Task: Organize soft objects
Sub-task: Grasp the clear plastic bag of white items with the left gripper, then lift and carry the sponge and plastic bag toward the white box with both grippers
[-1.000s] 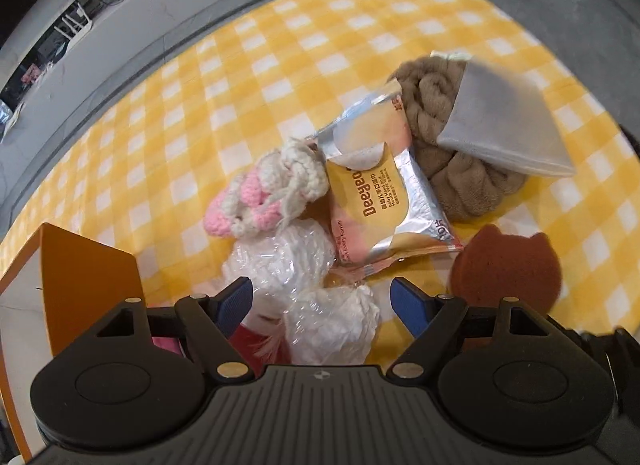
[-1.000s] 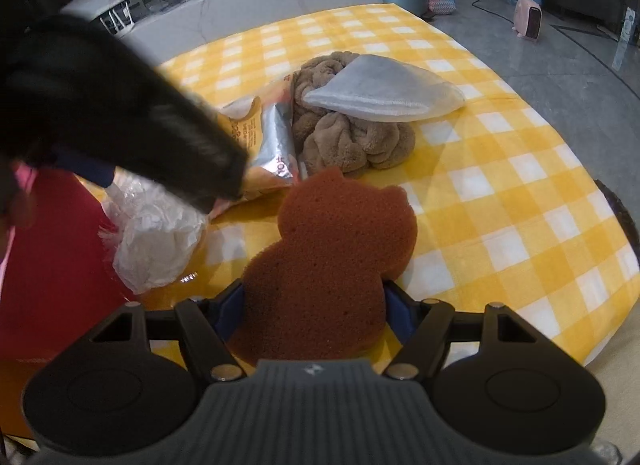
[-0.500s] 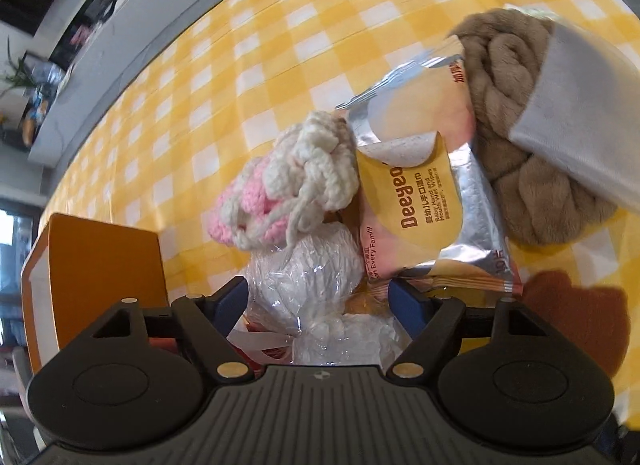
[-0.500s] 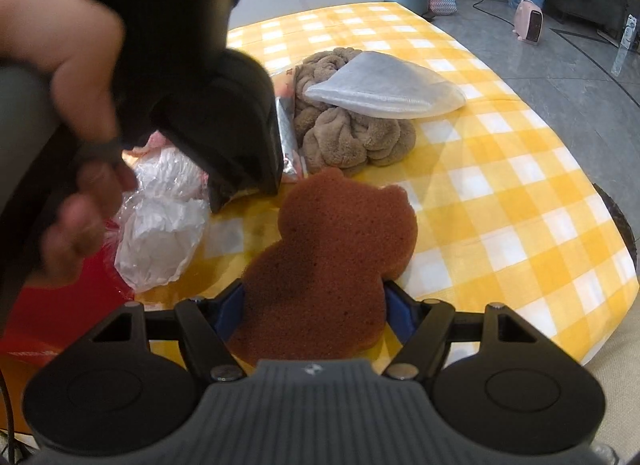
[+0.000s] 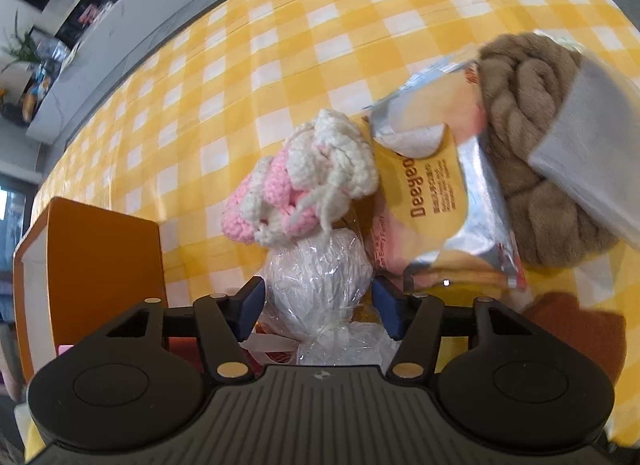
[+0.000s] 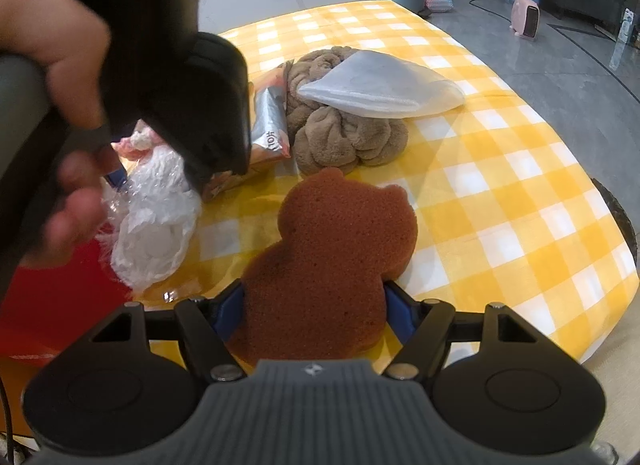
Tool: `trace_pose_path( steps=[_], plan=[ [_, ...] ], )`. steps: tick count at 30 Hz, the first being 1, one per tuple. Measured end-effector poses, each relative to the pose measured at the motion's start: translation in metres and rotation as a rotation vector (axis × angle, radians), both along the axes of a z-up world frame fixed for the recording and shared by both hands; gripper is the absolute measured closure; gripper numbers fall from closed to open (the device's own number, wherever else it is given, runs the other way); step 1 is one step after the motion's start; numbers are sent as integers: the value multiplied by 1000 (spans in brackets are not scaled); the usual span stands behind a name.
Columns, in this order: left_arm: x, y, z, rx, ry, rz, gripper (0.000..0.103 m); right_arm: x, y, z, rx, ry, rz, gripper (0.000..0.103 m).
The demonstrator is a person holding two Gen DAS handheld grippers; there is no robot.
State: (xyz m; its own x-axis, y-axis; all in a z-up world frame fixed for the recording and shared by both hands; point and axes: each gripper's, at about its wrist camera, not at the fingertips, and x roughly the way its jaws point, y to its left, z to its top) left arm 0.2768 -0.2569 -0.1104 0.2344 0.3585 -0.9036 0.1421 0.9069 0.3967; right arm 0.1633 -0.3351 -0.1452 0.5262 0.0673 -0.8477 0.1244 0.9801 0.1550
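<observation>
My left gripper [image 5: 318, 303] has closed its blue pads on a white wrapped soft ball [image 5: 320, 281], one of two tied in clear plastic; the ball also shows in the right wrist view [image 6: 154, 225]. Behind it lie a pink and white crochet toy [image 5: 304, 181], a foil snack bag [image 5: 436, 193] and a brown twisted plush [image 5: 548, 169] under a white cloth [image 5: 592, 169]. My right gripper [image 6: 314, 315] is shut on a brown bear-shaped sponge [image 6: 332, 257] lying on the yellow checked tablecloth [image 6: 500, 193].
An orange box [image 5: 100, 265] stands at the left of the left wrist view. A red object [image 6: 52, 313] lies at the left near the balls. The table edge runs at the right, with floor beyond. The left hand and gripper body [image 6: 168, 77] fill the right view's upper left.
My left gripper has moved forward over the wrapped balls and its fingers have narrowed onto the nearer ball. The right gripper and sponge have stayed put.
</observation>
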Motion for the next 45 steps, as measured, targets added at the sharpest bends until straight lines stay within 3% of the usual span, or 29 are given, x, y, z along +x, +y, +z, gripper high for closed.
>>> trace_pose_path(
  steps=[2, 9, 14, 18, 23, 29, 40, 45],
  plan=[
    [-5, -4, 4, -4, 5, -18, 44, 1, 1, -1, 1, 2, 0, 32],
    [-30, -1, 34, -101, 12, -69, 45, 0, -3, 2, 22, -10, 2, 32],
    [-59, 16, 58, -234, -24, -104, 45, -4, -8, 4, 40, -20, -8, 32],
    [-89, 29, 80, -268, -125, -162, 45, -5, -10, 4, 66, -22, 2, 32],
    [-116, 56, 103, -375, -208, -233, 47, -9, -9, 9, 87, -37, 4, 32],
    [-142, 74, 118, -434, -278, -353, 50, -9, -10, 8, 78, -35, -14, 32],
    [-161, 86, 131, -464, -382, -392, 52, -16, -17, 19, 119, -74, -15, 32],
    [-165, 103, 145, -528, -433, -366, 52, -23, -26, 29, 146, -114, -31, 32]
  ],
)
